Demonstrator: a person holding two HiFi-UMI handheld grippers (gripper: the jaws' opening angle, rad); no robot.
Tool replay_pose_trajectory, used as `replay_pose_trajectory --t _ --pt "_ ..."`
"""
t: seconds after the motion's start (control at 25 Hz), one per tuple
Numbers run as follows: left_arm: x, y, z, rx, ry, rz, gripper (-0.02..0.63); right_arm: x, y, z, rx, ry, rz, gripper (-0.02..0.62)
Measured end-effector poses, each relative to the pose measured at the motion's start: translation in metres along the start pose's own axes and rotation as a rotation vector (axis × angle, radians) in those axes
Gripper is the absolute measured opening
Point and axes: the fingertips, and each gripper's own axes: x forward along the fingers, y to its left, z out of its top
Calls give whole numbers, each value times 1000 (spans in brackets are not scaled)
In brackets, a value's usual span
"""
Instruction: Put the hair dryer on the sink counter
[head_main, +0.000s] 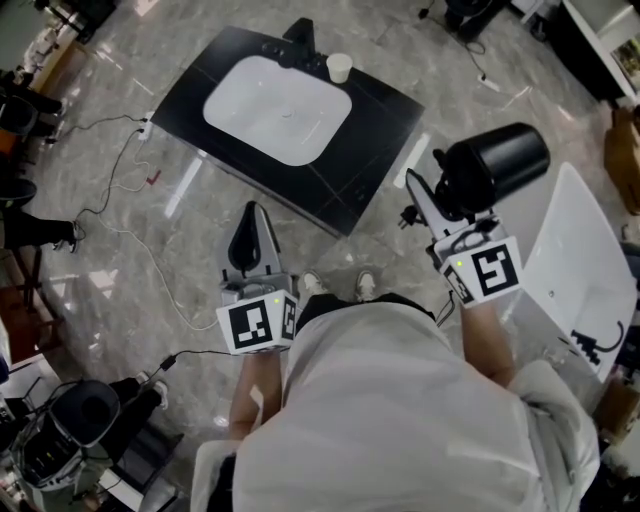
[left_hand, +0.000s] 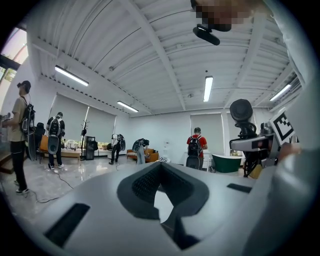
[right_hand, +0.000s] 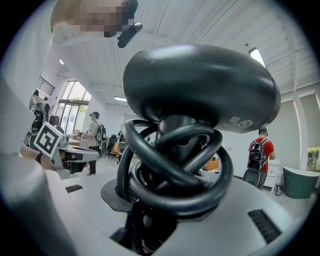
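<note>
Gripping the hair dryer by its cord-wrapped handle, the right tongs were clamped on it, barrel lying crosswise, out to their right. The sink tabletop lay ahead and left of them, well apart. The left tongs, together and empty, sat nearer it. Small marks on the dryer were unreadable.

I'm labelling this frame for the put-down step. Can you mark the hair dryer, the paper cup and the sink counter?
black hair dryer (head_main: 497, 158), head view, on its round barrel.
white paper cup (head_main: 339, 67), head view, on its open top.
black sink counter (head_main: 387, 122), head view, on the bare top towards its right corner.
</note>
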Motion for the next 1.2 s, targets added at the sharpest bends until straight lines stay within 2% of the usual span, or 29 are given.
replay_pose_trajectory --t 1.2 --pt "4 8 -5 -31 10 -44 2 38 20 -35 60 138 83 204"
